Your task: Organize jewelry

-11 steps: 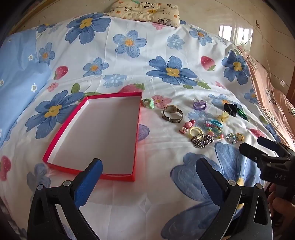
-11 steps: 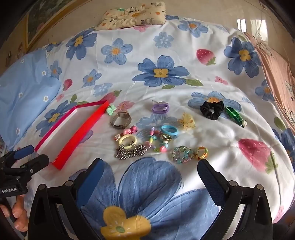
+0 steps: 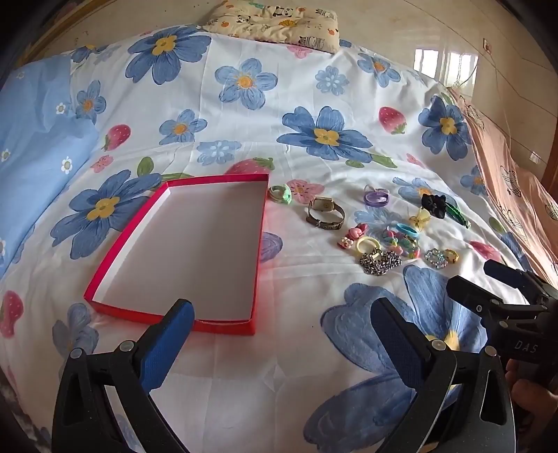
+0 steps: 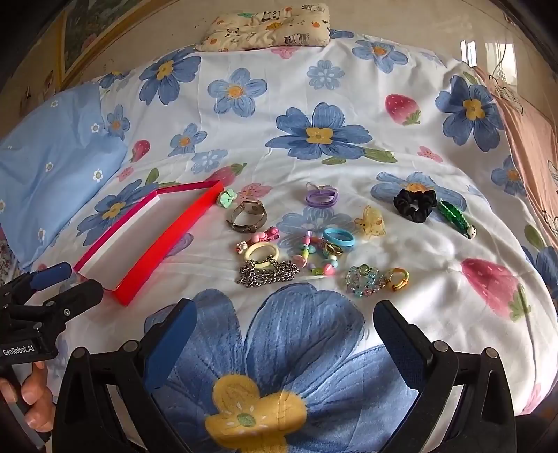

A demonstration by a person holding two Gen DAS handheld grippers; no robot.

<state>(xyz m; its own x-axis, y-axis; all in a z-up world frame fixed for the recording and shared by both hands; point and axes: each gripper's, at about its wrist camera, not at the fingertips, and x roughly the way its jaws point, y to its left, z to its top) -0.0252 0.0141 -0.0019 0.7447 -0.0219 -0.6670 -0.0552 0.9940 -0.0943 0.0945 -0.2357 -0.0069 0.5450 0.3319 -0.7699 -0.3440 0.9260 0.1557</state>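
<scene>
A shallow red box (image 3: 258, 251) with a white bottom lies empty on the floral bed sheet; it also shows in the right wrist view (image 4: 164, 244). To its right lies a cluster of jewelry: a wristwatch (image 4: 247, 216), a silver chain (image 4: 268, 273), a yellow ring (image 4: 262, 256), a bead bracelet (image 4: 315, 256), a blue band (image 4: 339, 238), a purple hair tie (image 4: 321, 197), a black scrunchie (image 4: 415, 204) and a green clip (image 4: 455, 217). My left gripper (image 3: 279, 325) is open and empty at the box's near edge. My right gripper (image 4: 284, 327) is open and empty, just short of the chain.
A blue pillow (image 3: 31, 139) lies at the left and a patterned cushion (image 3: 275, 22) at the far end. A pink blanket (image 3: 505, 181) runs along the right edge. The right gripper shows in the left wrist view (image 3: 488, 289).
Both views are almost unchanged; the grippers hold nearly still, both open.
</scene>
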